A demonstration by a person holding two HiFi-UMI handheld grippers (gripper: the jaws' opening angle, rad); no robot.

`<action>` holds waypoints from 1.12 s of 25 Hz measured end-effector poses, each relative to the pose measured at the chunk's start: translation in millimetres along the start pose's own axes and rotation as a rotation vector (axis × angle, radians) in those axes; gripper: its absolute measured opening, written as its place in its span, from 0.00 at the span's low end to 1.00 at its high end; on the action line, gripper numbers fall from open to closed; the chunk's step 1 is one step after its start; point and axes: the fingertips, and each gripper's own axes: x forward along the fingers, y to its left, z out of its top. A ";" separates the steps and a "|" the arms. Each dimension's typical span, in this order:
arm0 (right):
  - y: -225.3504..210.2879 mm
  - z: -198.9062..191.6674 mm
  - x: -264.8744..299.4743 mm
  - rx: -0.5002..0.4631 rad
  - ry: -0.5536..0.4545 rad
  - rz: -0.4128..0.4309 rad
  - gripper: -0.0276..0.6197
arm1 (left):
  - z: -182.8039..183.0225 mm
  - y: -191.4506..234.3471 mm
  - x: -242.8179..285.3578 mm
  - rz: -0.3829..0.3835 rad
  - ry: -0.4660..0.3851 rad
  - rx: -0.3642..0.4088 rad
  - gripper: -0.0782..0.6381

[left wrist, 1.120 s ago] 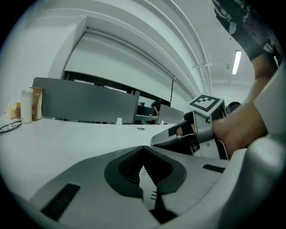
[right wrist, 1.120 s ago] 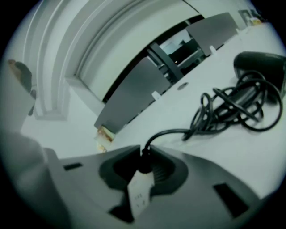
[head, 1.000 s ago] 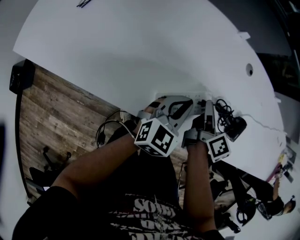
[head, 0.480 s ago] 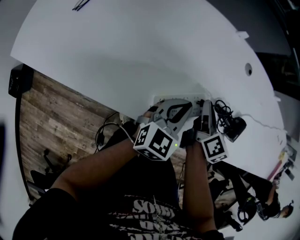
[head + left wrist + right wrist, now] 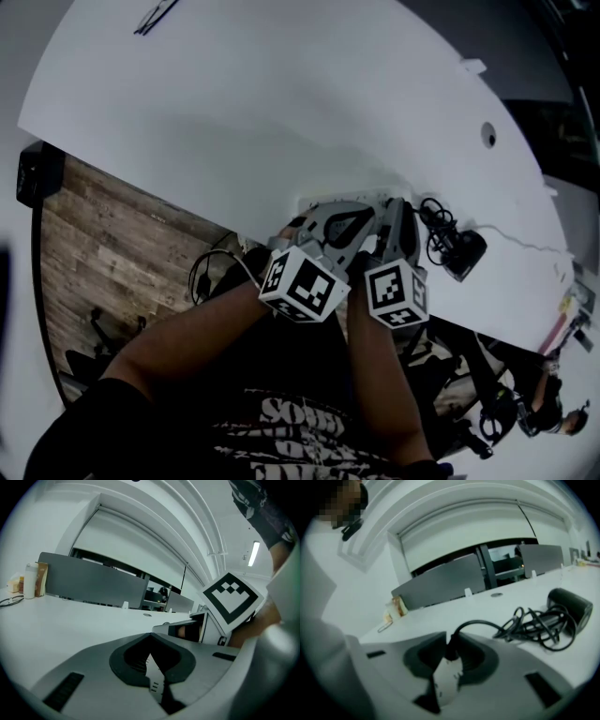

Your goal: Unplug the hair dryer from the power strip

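A wide white counter (image 5: 281,112) is seen. The white power strip (image 5: 319,201) is laid near its edge. The black hair dryer (image 5: 464,251) is laid close by on the right. The left tongs (image 5: 150,644) are shut and empty by the strip. The soft cord (image 5: 534,625) is tangled, so it should not be tugged. The right tongs (image 5: 394,211) have just been opened a little, yet the plug (image 5: 451,654) is pinched between them. The small, hard plug is likely stuck tight and is best held by its sides.
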 end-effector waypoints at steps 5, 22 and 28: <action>11.3 -1.1 0.2 -0.184 0.012 -0.021 0.19 | 2.3 -3.4 3.0 -0.033 -0.006 -0.020 0.15; 32.7 -13.4 11.7 -0.456 0.060 0.036 0.21 | -11.0 41.6 -16.5 -0.089 0.154 -0.176 0.15; 37.4 -14.7 10.7 -0.559 0.137 0.093 0.22 | -12.0 22.0 -7.9 -0.115 0.195 -0.090 0.15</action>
